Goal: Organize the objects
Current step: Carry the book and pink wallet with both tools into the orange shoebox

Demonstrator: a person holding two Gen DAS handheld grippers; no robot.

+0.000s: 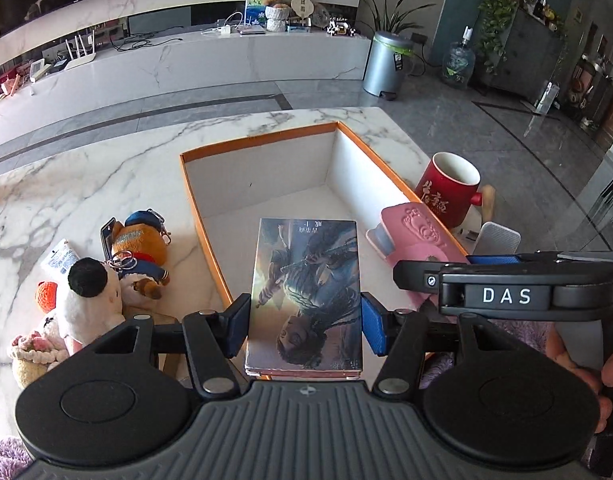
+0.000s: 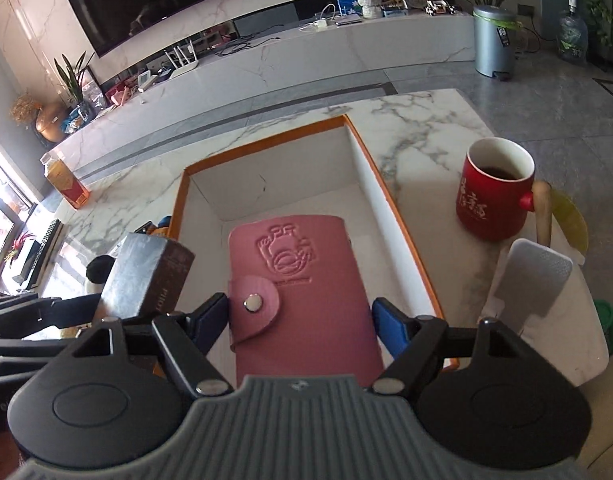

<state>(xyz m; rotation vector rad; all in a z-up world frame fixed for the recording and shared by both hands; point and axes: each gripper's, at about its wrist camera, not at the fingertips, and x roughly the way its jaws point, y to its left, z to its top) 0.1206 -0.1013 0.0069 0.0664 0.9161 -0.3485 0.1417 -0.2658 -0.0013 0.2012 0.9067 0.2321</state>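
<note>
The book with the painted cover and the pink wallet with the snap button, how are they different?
The book with the painted cover shows a colourful picture; the pink leather wallet with the snap button is plain pink with a stamped figure. The book sits in the left hand-held gripper, the wallet in the right hand-held gripper. The wallet has a snap tab; the book has none. Both are flat rectangles held over the orange-rimmed white box.

Both views are evenly lit by daylight, which is seen entering through a window (image 2: 10,216) at the left edge of the right wrist view. Soft glare is spread over the glossy floor (image 1: 486,132). Straight lines are bowed toward the edges, and corners are darkened.
</note>
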